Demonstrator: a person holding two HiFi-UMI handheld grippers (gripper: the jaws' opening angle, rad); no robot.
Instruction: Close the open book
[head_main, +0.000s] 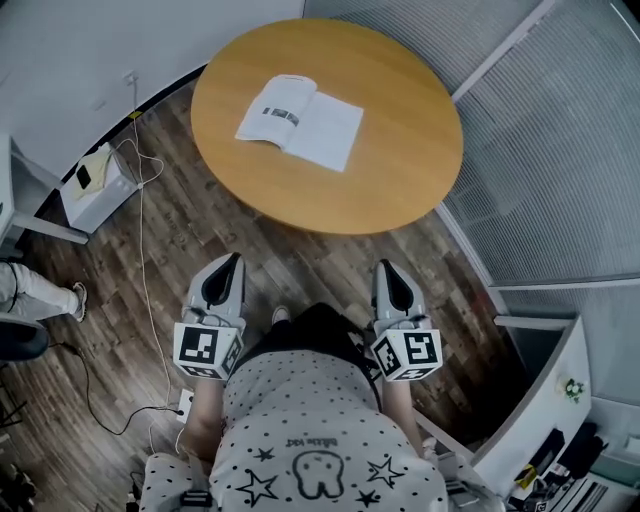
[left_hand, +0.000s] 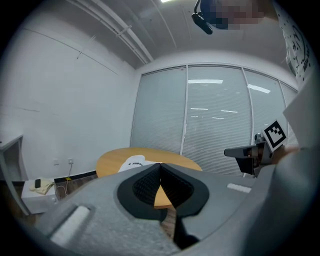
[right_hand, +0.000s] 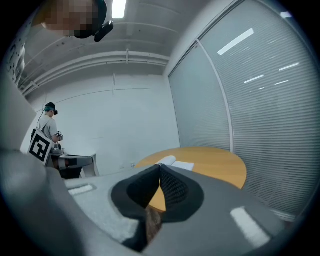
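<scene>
An open book (head_main: 300, 122) with white pages lies flat on the round wooden table (head_main: 400, 180), left of its middle. The same book (left_hand: 134, 162) shows far ahead in the left gripper view, and the book (right_hand: 172, 162) appears again in the right gripper view. My left gripper (head_main: 236, 257) hovers over the wooden floor short of the table's near edge, jaws shut with nothing in them. My right gripper (head_main: 384, 265) is level with it on the right, tips together and empty. Both point toward the table. The left gripper (left_hand: 160, 164) and right gripper (right_hand: 160, 165) each show closed tips.
A white box (head_main: 97, 186) with a cable stands on the floor left of the table. Slatted blinds (head_main: 560, 150) run along the right side. A white cabinet (head_main: 545, 400) stands at the lower right. Another person's leg (head_main: 35, 290) shows at the far left, and a person (right_hand: 49, 127) stands in the distance.
</scene>
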